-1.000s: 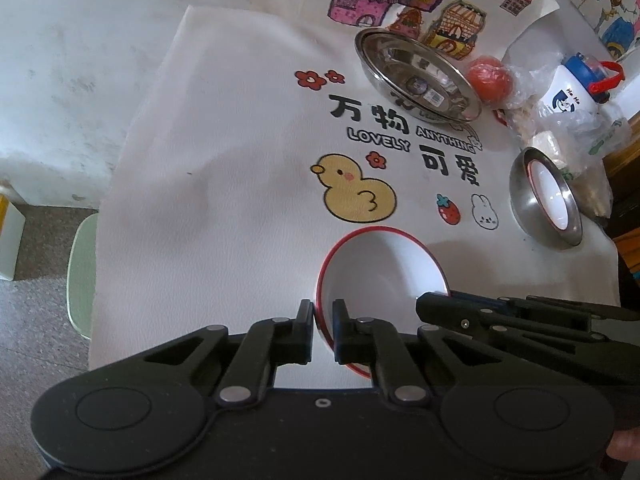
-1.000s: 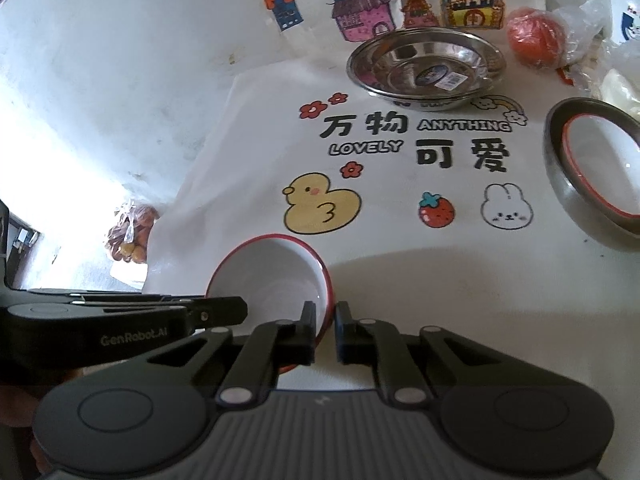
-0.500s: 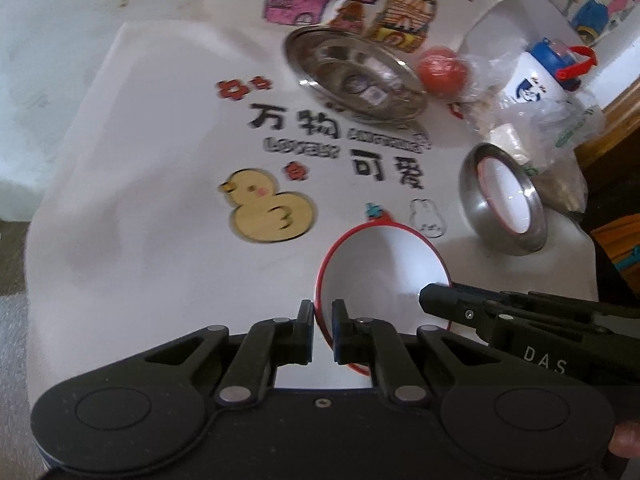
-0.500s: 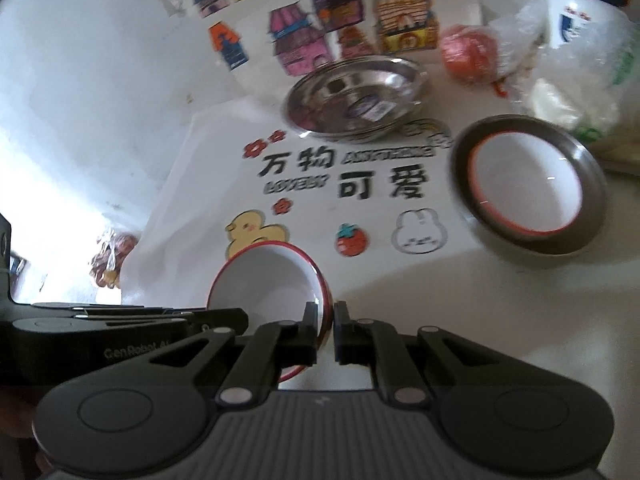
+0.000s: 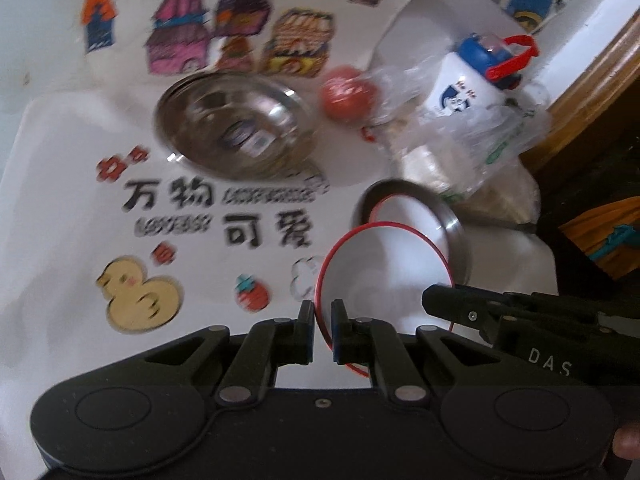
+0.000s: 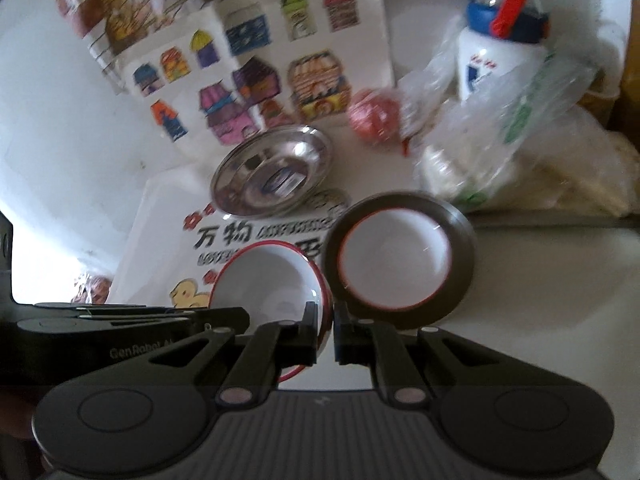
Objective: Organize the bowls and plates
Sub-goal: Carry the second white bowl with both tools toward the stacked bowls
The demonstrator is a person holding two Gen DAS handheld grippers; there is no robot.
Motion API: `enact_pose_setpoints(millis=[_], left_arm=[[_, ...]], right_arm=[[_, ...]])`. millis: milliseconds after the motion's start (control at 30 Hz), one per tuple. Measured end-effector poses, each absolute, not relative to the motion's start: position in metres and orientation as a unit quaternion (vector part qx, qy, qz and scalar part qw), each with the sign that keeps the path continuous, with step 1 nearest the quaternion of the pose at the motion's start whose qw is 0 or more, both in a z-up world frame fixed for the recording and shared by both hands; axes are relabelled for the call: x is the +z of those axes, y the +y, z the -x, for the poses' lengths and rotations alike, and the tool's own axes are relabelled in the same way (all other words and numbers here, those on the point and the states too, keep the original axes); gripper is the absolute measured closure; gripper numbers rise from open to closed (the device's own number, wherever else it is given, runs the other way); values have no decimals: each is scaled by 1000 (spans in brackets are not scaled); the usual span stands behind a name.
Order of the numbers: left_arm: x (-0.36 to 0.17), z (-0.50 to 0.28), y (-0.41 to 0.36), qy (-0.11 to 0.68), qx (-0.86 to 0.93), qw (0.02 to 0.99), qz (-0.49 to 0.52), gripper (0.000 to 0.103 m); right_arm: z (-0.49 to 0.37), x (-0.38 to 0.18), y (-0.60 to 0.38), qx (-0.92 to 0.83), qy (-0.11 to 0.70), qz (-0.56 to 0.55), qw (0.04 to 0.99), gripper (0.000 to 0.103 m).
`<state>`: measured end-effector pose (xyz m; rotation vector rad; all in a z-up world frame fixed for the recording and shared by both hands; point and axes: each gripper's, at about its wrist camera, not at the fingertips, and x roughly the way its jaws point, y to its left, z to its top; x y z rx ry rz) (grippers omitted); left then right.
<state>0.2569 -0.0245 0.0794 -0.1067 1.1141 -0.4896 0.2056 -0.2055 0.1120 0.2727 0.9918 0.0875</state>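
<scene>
A white bowl with a red rim [image 5: 384, 264] [image 6: 268, 276] hangs above the mat, held from both sides. My left gripper [image 5: 322, 326] is shut on its left rim. My right gripper [image 6: 326, 328] is shut on its right rim. Just to its right, a second red-rimmed white bowl [image 6: 394, 258] [image 5: 416, 216] sits inside a steel bowl [image 6: 464, 256] [image 5: 454, 220] on the table. The held bowl overlaps the near left edge of that stack in the left wrist view. A steel plate [image 5: 234, 128] [image 6: 272, 174] lies farther back on the mat.
A printed white mat [image 5: 60, 208] covers the table. A red ball [image 5: 348, 94] [image 6: 374, 116], a white bottle with a blue lid [image 5: 468, 80] [image 6: 494, 56] and plastic bags [image 6: 532, 152] crowd the back right. A wooden edge [image 5: 592, 64] borders the far right.
Both grippers have carried the held bowl to the right and forward, from over the duck print to beside the stacked bowls. The grips have not changed.
</scene>
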Motion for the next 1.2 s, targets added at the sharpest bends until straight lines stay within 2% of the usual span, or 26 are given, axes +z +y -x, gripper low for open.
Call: enact_pose_setpoints(millis=[600, 1200], left_arm=[[85, -280, -92, 516, -250, 818, 32, 96], [74, -297, -115, 522, -237, 819, 24, 96]], right_arm=[[-216, 114, -265, 13, 467, -149, 871, 95], [-236, 97, -285, 22, 476, -152, 866, 95]])
